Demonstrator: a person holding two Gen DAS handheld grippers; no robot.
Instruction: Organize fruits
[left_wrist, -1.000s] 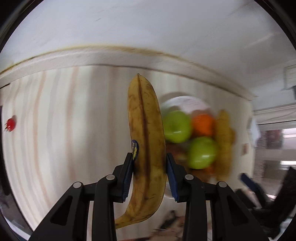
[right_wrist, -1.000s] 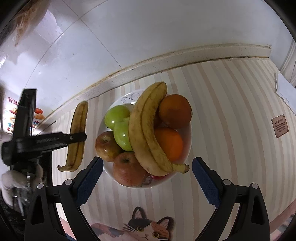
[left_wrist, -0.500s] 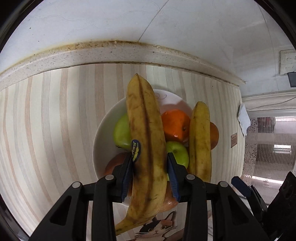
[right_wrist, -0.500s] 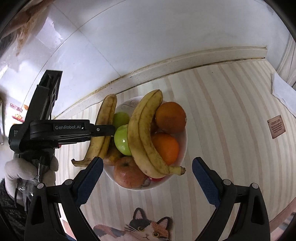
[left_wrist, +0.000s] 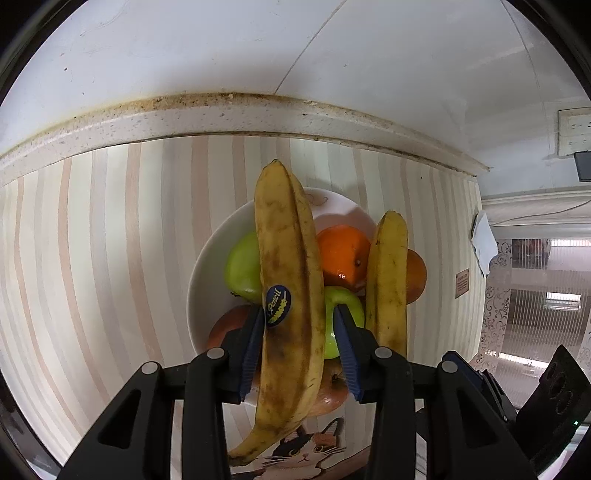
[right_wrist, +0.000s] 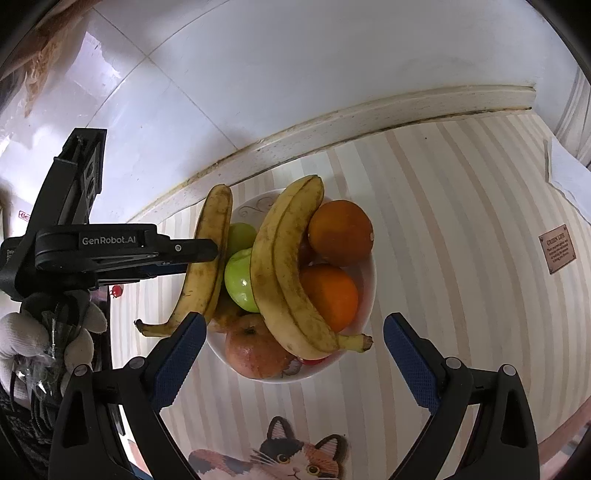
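Note:
A white bowl (left_wrist: 195, 295) (right_wrist: 369, 280) holds green apples (left_wrist: 242, 273), oranges (left_wrist: 341, 254), a red apple (right_wrist: 255, 347) and a yellow banana (left_wrist: 388, 288) (right_wrist: 284, 266). A brown-spotted banana (left_wrist: 288, 295) (right_wrist: 207, 266) with a blue sticker lies over the bowl's left side, on the fruit. My left gripper (left_wrist: 298, 317) (right_wrist: 207, 251) straddles it and its jaws are opening. The left pad is against the peel and a slit shows at the right pad. My right gripper (right_wrist: 293, 325) hangs open in front of the bowl, holding nothing.
The striped counter ends at a raised ledge (left_wrist: 258, 118) below the tiled wall. A cat-print mat (right_wrist: 291, 458) lies in front of the bowl. A small red tomato (right_wrist: 117, 290) sits far left, folded paper (right_wrist: 565, 173) far right. A gloved hand (right_wrist: 22, 332) holds the left gripper.
My left gripper carried the spotted banana rightwards from beside the bowl to over its left side, and its pads have eased off the peel. The right gripper stayed put.

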